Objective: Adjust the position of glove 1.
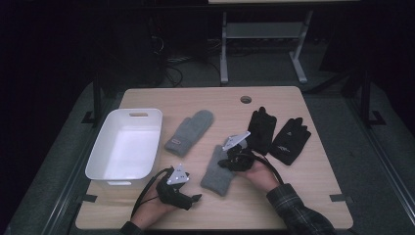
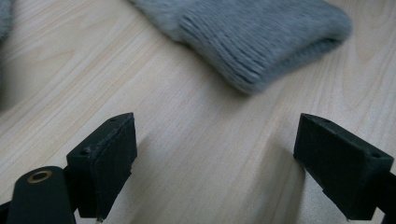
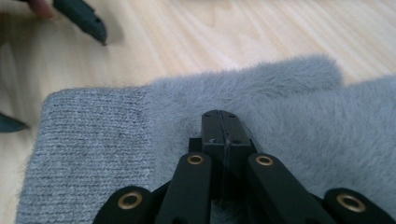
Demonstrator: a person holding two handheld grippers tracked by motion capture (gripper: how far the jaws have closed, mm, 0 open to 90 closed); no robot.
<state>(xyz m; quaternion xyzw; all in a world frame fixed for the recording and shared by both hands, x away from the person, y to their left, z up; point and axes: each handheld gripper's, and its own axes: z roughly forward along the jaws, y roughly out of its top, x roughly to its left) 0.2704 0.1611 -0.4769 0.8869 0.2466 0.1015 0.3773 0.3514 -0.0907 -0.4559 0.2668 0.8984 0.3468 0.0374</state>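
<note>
The right gripper [image 3: 223, 122] rests on the near grey mitten [image 1: 218, 170], jaws pressed together, perhaps pinching its fuzzy surface. The mitten's long axis runs toward the person, its ribbed cuff [image 2: 261, 44] just ahead of the left gripper [image 1: 188, 197], whose jaws gape. 2 black gloves [image 1: 278, 134] and a white bin [image 1: 125, 147] flank it

Left gripper [image 2: 215, 163] – jaws spread wide, low over tabletop, nothing between them. Right gripper [image 3: 219, 128] – jaws pressed together, tips down on grey mitten [image 3: 187, 140], pinch not discernible. Left gripper's tip visible ahead-left of right gripper.
</note>
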